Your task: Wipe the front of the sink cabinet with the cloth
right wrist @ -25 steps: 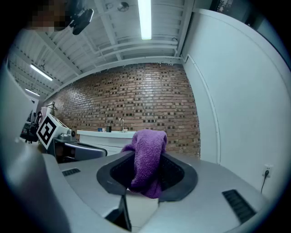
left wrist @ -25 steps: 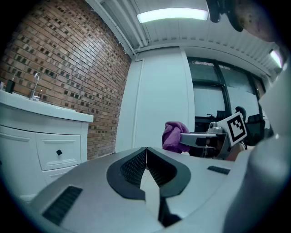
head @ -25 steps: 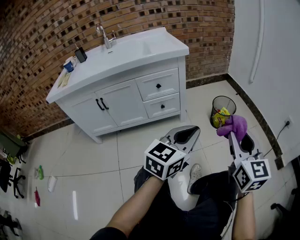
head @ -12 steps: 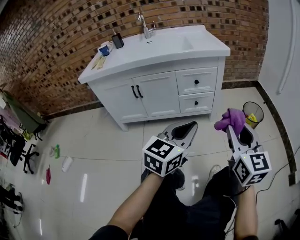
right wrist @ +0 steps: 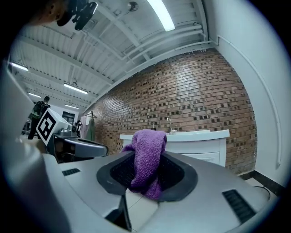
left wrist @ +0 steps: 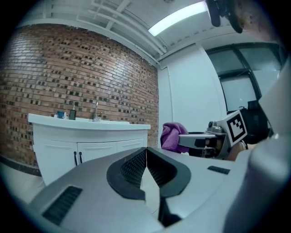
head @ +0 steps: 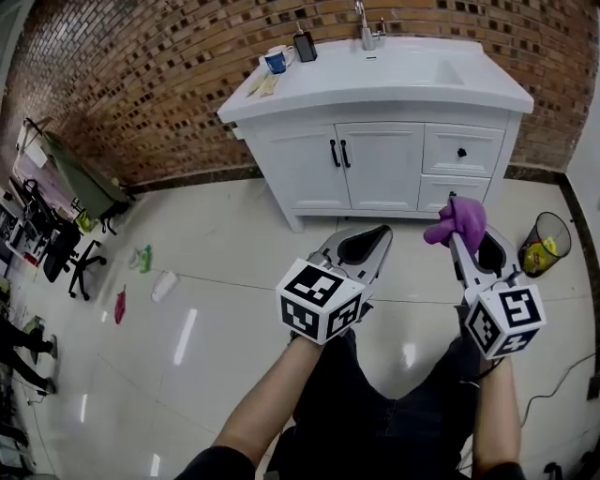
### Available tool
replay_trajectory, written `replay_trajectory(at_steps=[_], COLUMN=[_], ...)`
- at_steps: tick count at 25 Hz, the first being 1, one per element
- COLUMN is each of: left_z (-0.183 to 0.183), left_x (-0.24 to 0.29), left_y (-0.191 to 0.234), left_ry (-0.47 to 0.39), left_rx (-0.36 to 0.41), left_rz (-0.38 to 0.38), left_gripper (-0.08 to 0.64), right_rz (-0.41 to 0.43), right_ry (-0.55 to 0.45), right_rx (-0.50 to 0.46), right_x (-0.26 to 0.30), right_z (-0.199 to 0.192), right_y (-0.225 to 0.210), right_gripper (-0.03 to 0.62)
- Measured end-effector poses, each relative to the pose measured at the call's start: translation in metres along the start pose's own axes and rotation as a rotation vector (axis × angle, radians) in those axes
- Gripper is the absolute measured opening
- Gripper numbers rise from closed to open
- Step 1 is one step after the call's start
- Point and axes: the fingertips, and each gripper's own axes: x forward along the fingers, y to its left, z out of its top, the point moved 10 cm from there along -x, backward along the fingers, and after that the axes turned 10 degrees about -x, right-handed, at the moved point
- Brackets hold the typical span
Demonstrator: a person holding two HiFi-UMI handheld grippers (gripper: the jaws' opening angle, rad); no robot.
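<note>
A white sink cabinet (head: 375,159) with two doors and two drawers stands against the brick wall, also seen in the left gripper view (left wrist: 86,145) and the right gripper view (right wrist: 200,145). My right gripper (head: 453,217) is shut on a purple cloth (head: 457,219), held in the air well short of the cabinet front; the cloth (right wrist: 148,159) bunches up between its jaws. My left gripper (head: 380,239) is shut with nothing in it, its jaw tips touching (left wrist: 146,150). Both hover over the tiled floor.
A mug (head: 276,60), a dark bottle (head: 305,45) and a tap (head: 366,28) stand on the cabinet's top. A black bin (head: 544,246) stands on the floor at the right. Office chairs (head: 61,248) and small objects lie at the left.
The view has swung so the cabinet now sits further right and squarer to me. Both grippers keep their hold and relative place; the bin has shifted to the right edge.
</note>
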Motion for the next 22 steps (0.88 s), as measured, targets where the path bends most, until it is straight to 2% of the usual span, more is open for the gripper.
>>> replay_trajectory(at_steps=[6, 13, 18, 22], left_z=[0.01, 0.005, 0.003, 0.01], left_x=[-0.02, -0.014, -0.004, 0.015], left_y=[0.039, 0.08, 0.106, 0.121], left_ry=[-0.022, 0.007, 0.013, 0.004], left_rx=[-0.017, -0.005, -0.024, -0.028], left_rz=[0.039, 0.095, 0.092, 0.081], left_gripper=[0.005, 0.005, 0.005, 0.005], right_rz=[0.034, 0.109, 0.102, 0.095], right_ry=[0.002, 0.038, 0.043, 0.04], right_rx=[-0.007, 0.016, 0.02, -0.008], right_x=[0.037, 0.087, 0.11, 0.13], right_z=[0.01, -0.015, -0.018, -0.012], right_y=[0.027, 0.036, 0.039, 0.024], right_gripper=[0.124, 0.124, 0.124, 0.124])
